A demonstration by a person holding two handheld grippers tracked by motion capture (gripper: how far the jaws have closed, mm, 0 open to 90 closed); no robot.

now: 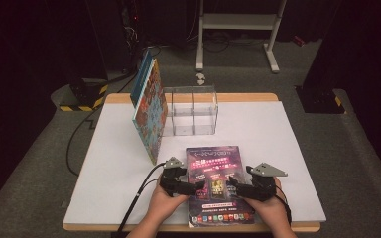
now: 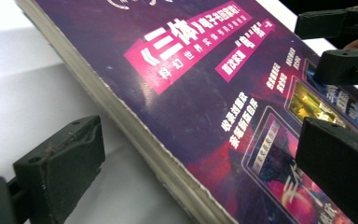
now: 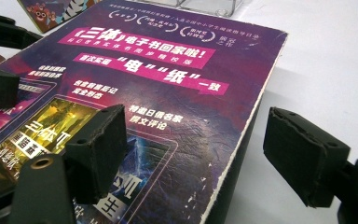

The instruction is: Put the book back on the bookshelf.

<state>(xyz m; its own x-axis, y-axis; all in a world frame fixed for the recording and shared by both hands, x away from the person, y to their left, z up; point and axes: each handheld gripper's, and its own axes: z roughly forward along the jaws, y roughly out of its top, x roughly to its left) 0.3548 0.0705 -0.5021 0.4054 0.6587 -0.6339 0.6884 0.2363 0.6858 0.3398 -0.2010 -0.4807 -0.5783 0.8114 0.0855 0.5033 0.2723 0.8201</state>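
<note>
A thick book with a dark purple and magenta cover (image 1: 217, 166) lies flat near the front edge of the white table top (image 1: 278, 148). My left gripper (image 1: 197, 187) is at its left edge and my right gripper (image 1: 231, 182) at its right edge, both pointing inward over the cover. In the left gripper view my left gripper (image 2: 200, 158) stands open: one pad rests by the table beside the page edge, the other over the book (image 2: 205, 88). In the right gripper view my right gripper (image 3: 200, 149) is open too, straddling the right edge of the book (image 3: 168, 79).
A colourful picture book (image 1: 151, 106) stands tilted at the back left, leaning by a clear plastic divider box (image 1: 191, 111). Behind the table are a metal stand (image 1: 238, 22) and a yellow-and-black striped base (image 1: 82, 96) on the floor. Cables trail off the front left.
</note>
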